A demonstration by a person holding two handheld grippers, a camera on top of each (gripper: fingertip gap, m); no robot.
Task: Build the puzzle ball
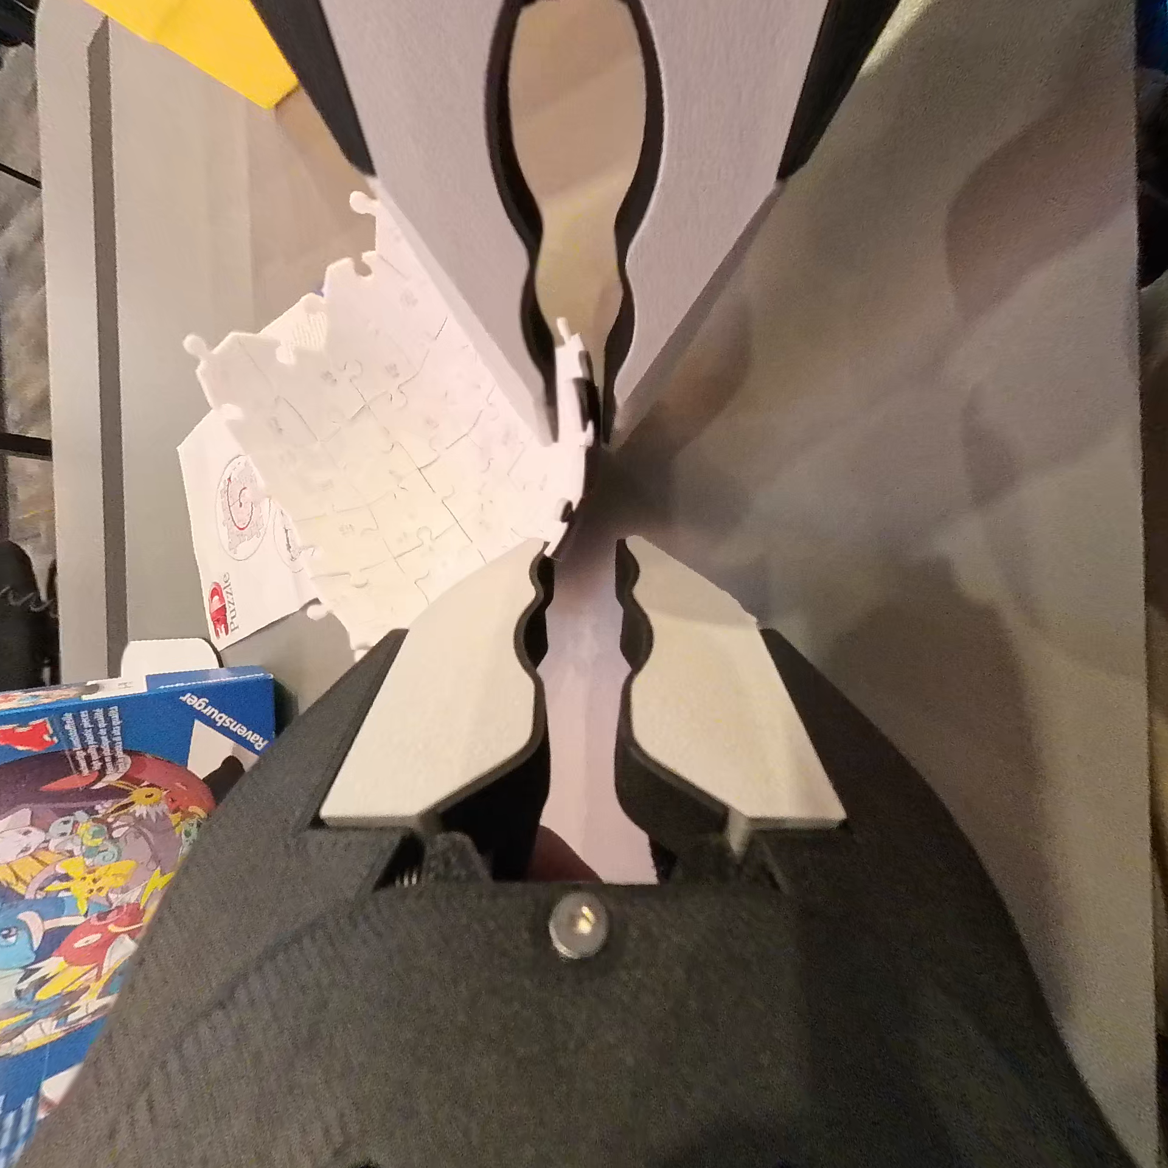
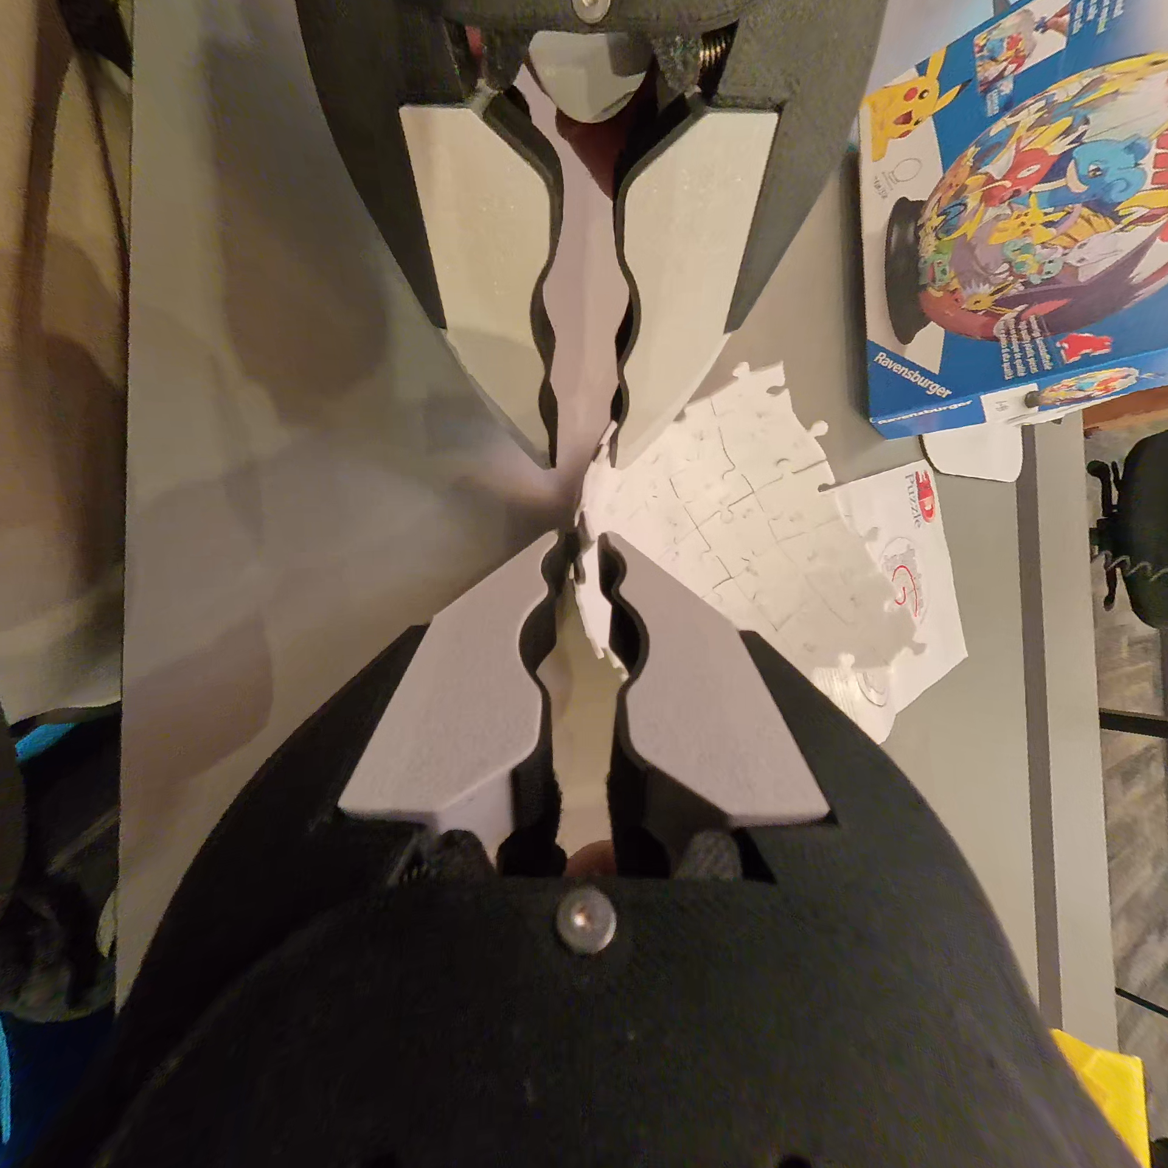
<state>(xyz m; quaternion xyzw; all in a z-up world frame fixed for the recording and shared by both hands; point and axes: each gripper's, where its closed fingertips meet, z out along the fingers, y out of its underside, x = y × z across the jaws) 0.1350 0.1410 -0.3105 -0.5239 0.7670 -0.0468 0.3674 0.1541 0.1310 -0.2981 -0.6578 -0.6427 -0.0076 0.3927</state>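
Note:
The assembled puzzle ball section, curved and with its white inner side showing, hangs just over the grey table. My left gripper is nearly shut and appears to grip this section at its right edge. My right gripper faces it tip to tip from above and is shut on a single white puzzle piece. In the right wrist view my right gripper holds the piece against the section's edge, and the left gripper comes in from the top.
A blue puzzle box lies beside the section; it also shows in the right wrist view. A white instruction sheet lies under the section. A yellow object sits by the table edge. A dark chair stands beyond it. Only a small space, under 4 cm, lies between the two pairs of fingers.

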